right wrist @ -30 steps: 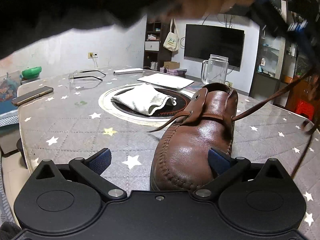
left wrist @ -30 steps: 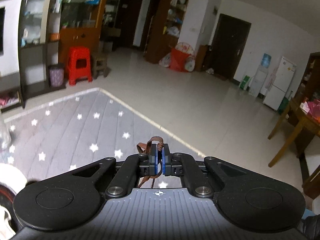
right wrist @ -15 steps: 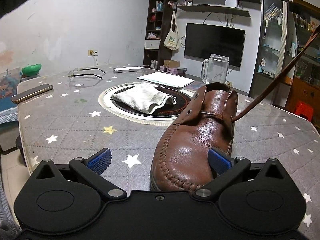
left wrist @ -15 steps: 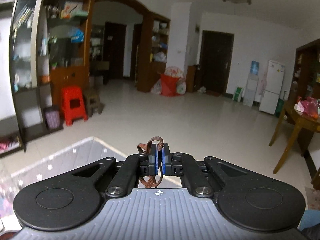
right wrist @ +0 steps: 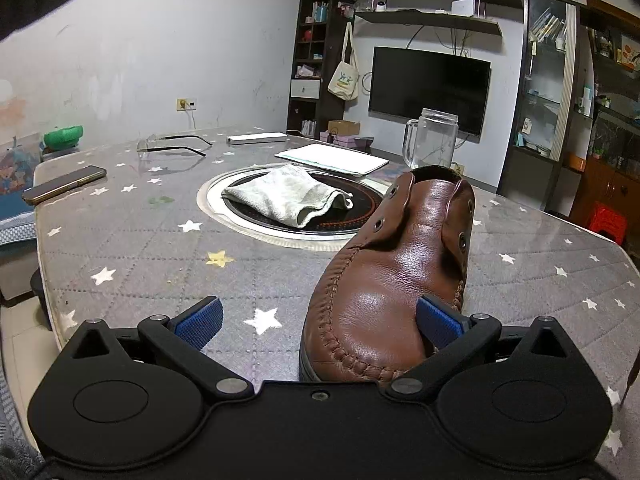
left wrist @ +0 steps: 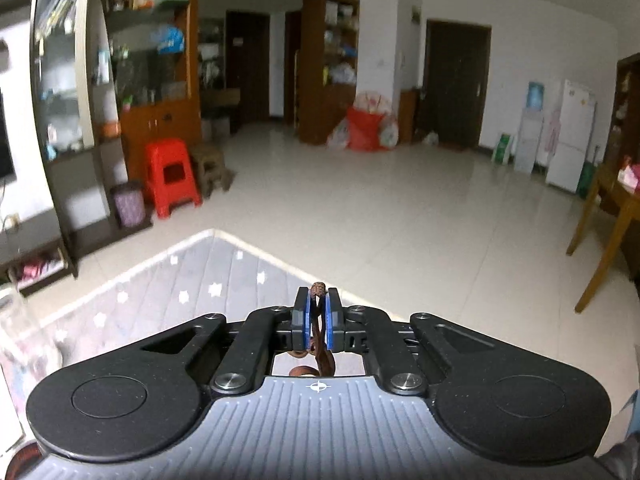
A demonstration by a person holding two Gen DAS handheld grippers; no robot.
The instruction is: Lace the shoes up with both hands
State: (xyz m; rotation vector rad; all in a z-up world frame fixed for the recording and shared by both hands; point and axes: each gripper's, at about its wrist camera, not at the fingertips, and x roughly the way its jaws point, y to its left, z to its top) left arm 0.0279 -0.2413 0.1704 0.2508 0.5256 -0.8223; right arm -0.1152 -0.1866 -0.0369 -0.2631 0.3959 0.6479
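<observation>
Room: tiled living space with wooden cabinets, a red stool [left wrist: 172,178], dark doors and a white fridge in the left wrist view; a wall-mounted TV [right wrist: 430,90] and dark shelving in the right wrist view.
Surface: grey quilted table cover [right wrist: 140,248] printed with white stars, round inset burner [right wrist: 296,216] at its middle.
Shoe: brown leather shoe [right wrist: 388,280] standing on the cover, toe toward the right camera, eyelets bare, flaps spread, nothing threaded through them.
Lace: brown lace [left wrist: 318,336] pinched between the blue pads, a short loop poking above the tips, the rest trailing down behind them.
Left gripper: left gripper [left wrist: 317,320] clamped tight on the lace, held above the table's corner, pointing out at the room.
Right gripper: right gripper [right wrist: 316,320] spread wide and holding nothing; right pad just beside the shoe's toe, contact not clear; left pad over bare cover.
Also on table: folded grey cloth [right wrist: 288,196] on the burner, glass jug [right wrist: 432,142] behind the shoe, phone [right wrist: 64,184], spectacles [right wrist: 172,146], white papers [right wrist: 332,158].
</observation>
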